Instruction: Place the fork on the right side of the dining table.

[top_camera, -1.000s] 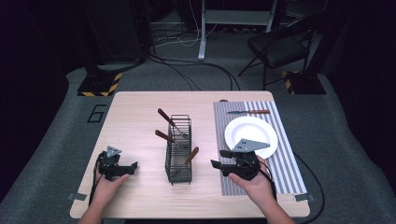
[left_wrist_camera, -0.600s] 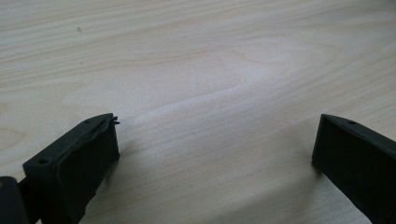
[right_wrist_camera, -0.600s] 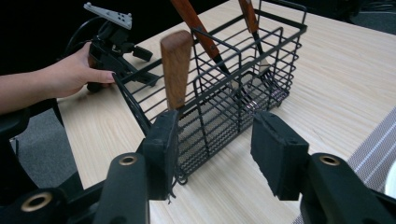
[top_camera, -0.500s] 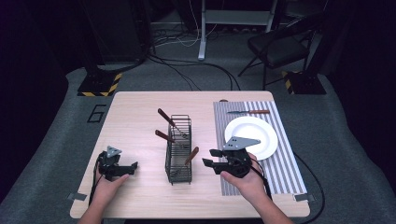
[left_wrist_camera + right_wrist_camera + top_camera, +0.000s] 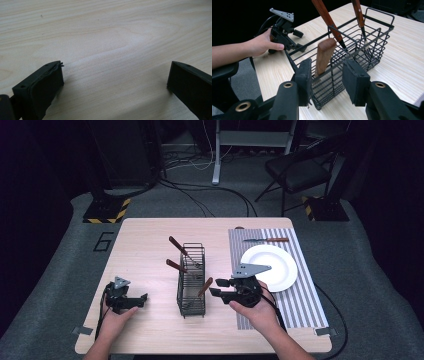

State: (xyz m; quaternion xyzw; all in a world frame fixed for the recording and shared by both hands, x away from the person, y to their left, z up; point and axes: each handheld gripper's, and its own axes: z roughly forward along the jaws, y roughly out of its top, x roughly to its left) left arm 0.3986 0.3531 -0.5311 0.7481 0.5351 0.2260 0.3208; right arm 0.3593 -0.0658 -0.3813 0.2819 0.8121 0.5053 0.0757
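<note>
A black wire basket (image 5: 191, 280) stands mid-table with three wooden-handled utensils in it. The nearest handle (image 5: 205, 286) leans out toward my right gripper (image 5: 216, 287), which points left at it. In the right gripper view that handle (image 5: 324, 57) stands in the gap between the jaws of my right gripper (image 5: 325, 80). The jaws have just been closing, and the pads are not pressing on it. My left gripper (image 5: 142, 299) rests open on the bare wood at the front left, nothing between its jaws (image 5: 115, 82).
A white plate (image 5: 272, 265) lies on a striped mat (image 5: 300, 305) at the right, with a wooden-handled knife (image 5: 267, 240) behind it. The two other handles (image 5: 177, 245) stick up from the basket's far end. The person's left hand (image 5: 259, 45) holds the left gripper (image 5: 299, 39).
My right gripper has moved left from the mat toward the basket and its jaws have narrowed around the nearest handle. The left gripper has stayed put.
</note>
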